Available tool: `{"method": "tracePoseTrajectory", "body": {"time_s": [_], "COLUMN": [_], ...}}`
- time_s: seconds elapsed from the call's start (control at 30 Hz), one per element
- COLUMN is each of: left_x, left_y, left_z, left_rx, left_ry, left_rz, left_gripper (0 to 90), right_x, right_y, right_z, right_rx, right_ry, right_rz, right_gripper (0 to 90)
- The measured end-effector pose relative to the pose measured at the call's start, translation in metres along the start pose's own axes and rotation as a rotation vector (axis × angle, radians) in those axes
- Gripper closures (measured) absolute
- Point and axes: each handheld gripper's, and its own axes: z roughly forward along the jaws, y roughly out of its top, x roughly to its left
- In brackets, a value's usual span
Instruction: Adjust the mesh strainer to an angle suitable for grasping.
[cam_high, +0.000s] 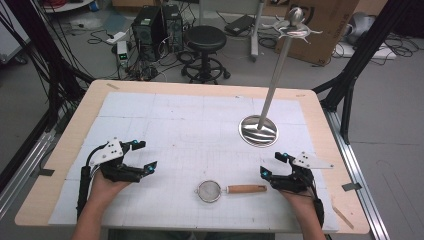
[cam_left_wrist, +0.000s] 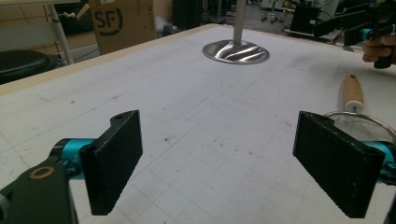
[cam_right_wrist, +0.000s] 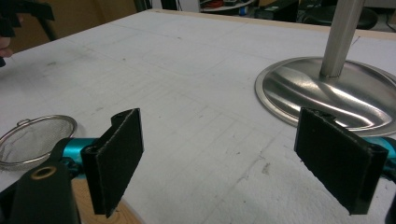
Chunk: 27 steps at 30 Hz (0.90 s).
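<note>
A small mesh strainer (cam_high: 210, 191) with a wooden handle (cam_high: 247, 189) lies on the white mat near the front edge, handle pointing right. My left gripper (cam_high: 144, 156) hovers at the front left, open with nothing between its pads (cam_left_wrist: 114, 161); the strainer's handle (cam_left_wrist: 352, 90) shows past its right jaw. My right gripper (cam_high: 272, 165) rests at the front right, just right of the handle's end, also open and empty. The strainer's mesh bowl (cam_right_wrist: 32, 138) sits behind its left pad (cam_right_wrist: 116, 156). A steel hook stand (cam_high: 258, 130) rises at the mid right, its base (cam_right_wrist: 327, 91) close ahead.
The white gridded mat (cam_high: 190, 125) covers most of the wooden table (cam_high: 65, 150). Behind the table stand a black stool (cam_high: 205, 40), computer towers (cam_high: 156, 25) and a cardboard box (cam_high: 320, 25). Black frame posts flank both sides.
</note>
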Motion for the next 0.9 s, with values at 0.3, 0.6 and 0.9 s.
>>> {"method": "tracePoseTrajectory", "body": {"time_s": [0.3, 0.6, 0.9], "left_x": [-0.001, -0.002, -0.002], "left_y": [0.0, 0.002, 0.001], "left_z": [0.0, -0.001, 0.0], "left_rx": [-0.004, -0.011, -0.01], "left_ry": [-0.005, -0.007, -0.013], "left_rz": [-0.006, 0.0, 0.002], "left_gripper": [16.5, 16.5, 16.5], "right_x": [0.004, 0.011, 0.022], "right_y": [0.002, 0.006, 0.012], "right_z": [0.002, 0.004, 0.013], "right_rx": [0.009, 0.011, 0.072], "right_ry": [0.037, 0.079, 0.148], "right_rz": [-0.027, -0.043, -0.077], "right_gripper": [14.7, 14.7, 15.0]}}
